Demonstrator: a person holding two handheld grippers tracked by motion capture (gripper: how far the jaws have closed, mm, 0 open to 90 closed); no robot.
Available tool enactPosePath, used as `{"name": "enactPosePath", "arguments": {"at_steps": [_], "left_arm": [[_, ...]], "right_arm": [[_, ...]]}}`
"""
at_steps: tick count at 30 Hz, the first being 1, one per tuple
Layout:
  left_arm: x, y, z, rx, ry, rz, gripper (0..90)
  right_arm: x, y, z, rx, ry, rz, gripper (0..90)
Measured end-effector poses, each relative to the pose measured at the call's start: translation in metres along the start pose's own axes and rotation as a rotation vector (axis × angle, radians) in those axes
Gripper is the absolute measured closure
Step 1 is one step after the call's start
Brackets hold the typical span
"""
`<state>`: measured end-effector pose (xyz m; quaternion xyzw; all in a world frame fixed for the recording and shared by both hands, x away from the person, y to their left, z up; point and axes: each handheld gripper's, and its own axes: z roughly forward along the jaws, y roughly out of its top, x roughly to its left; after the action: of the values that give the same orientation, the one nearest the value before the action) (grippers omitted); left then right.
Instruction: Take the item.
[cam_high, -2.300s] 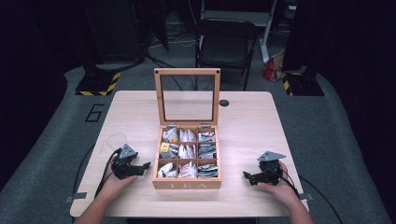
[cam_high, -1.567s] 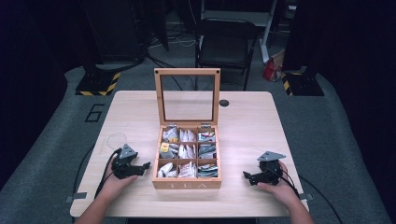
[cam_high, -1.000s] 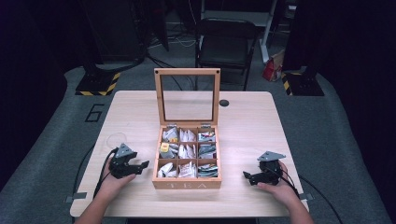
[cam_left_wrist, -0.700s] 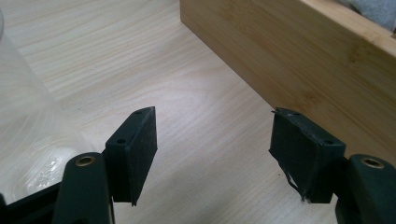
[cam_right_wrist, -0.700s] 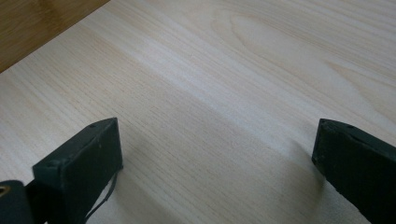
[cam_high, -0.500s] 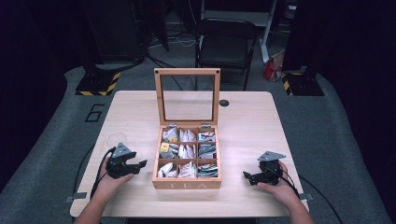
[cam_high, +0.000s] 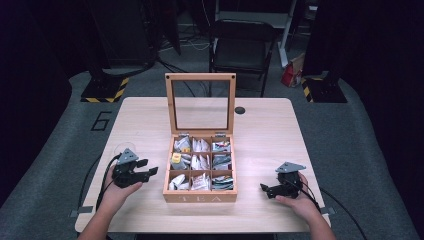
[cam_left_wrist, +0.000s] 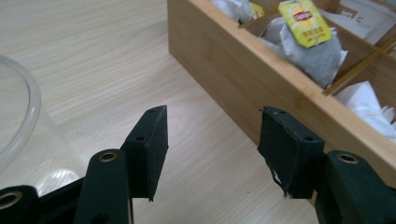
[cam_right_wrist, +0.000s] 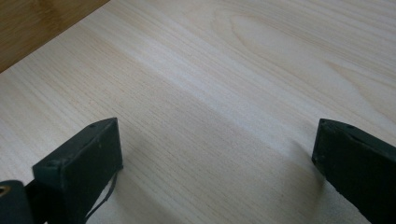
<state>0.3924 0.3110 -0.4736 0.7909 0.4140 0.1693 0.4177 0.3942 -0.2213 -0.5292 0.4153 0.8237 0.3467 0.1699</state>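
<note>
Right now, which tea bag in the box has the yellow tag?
The tea bag in the middle compartment on the left side of the wooden box, nearest the left claw. Its yellow tag stands out; the others look white or grey.

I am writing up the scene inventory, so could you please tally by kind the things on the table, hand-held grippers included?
Wooden tea box, lid open, nine compartments with tea bags: 1
Clear glass, seen in the left gripper view: 1
Small dark round thing on the table, too small to tell: 1
Grippers, left gripper and right gripper: 2
Total: 5
</note>
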Motion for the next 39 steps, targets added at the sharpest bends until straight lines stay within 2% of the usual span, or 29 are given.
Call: {"name": "enactPosePath", "arguments": {"at_steps": [2, 10, 21, 32, 39], "left_arm": [[-0.001, 0.003, -0.001, 0.003, -0.010, 0.000, 43.9], [-0.002, 0.016, -0.004, -0.011, 0.002, 0.004, 46.9], [-0.009, 0.036, -0.001, -0.006, -0.006, 0.060, 47.7], [-0.016, 0.047, 0.005, -0.011, -0.020, 0.072, 49.1], [-0.019, 0.053, 0.011, 0.004, -0.038, 0.083, 49.7]], "right_arm": [[0.000, 0.000, 0.000, -0.002, -0.002, 0.000, 0.9], [0.000, 0.000, 0.000, 0.000, 0.000, 0.000, 1.0], [0.000, 0.000, 0.000, 0.000, 0.000, 0.000, 1.0], [0.000, 0.000, 0.000, 0.000, 0.000, 0.000, 0.9], [0.000, 0.000, 0.000, 0.000, 0.000, 0.000, 1.0]]}}
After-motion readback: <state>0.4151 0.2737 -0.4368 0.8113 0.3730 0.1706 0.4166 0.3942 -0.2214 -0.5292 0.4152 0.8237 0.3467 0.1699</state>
